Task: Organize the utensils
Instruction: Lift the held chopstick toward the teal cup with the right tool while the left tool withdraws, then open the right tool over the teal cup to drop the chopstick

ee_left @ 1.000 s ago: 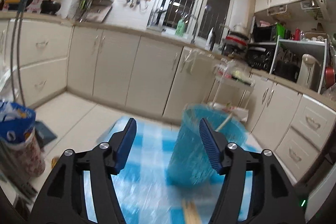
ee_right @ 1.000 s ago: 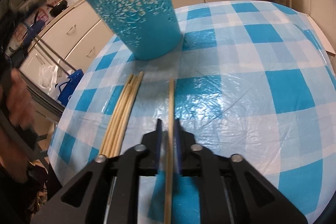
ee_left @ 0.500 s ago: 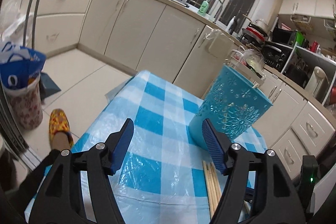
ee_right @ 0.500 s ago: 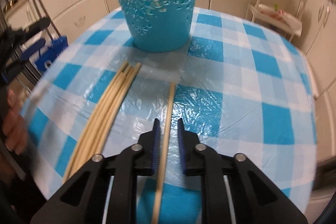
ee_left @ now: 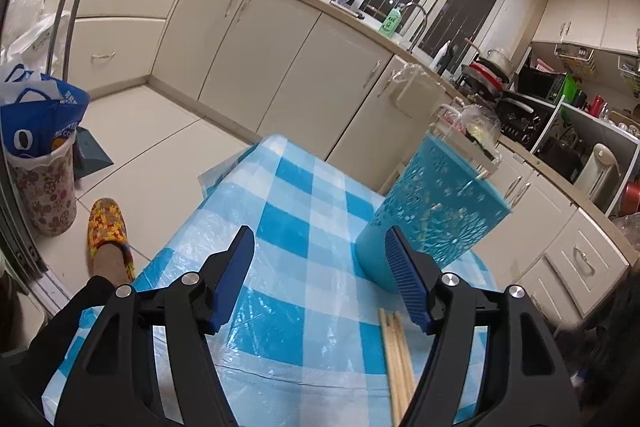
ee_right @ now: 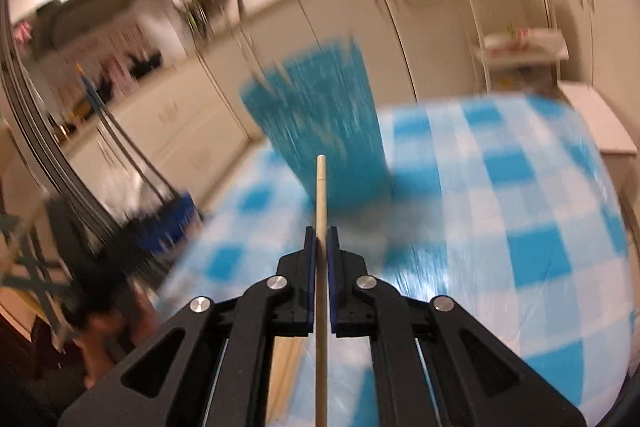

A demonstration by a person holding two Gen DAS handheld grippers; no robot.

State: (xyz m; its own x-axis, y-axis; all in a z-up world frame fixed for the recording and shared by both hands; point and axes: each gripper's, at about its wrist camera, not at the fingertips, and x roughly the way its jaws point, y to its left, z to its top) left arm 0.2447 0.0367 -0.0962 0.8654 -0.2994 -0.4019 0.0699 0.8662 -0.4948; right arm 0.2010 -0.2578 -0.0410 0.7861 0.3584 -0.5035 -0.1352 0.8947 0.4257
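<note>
Lifted off the checked tablecloth (ee_right: 540,211) since 0.5 s ago: 1 chopstick (ee_right: 321,211), which my right gripper (ee_right: 321,239) clamps between nearly closed jaws, tip pointing at the blue perforated basket (ee_right: 320,115). That view is motion-blurred. My left gripper (ee_left: 320,279) hovers above the cloth, jaws wide apart, holding nothing. Remaining chopsticks (ee_left: 394,351) lie bundled on the cloth near the basket's base.

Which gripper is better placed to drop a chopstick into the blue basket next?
Right. The right gripper is shut on a chopstick aimed toward the blue basket; the left gripper is open and empty.
</note>
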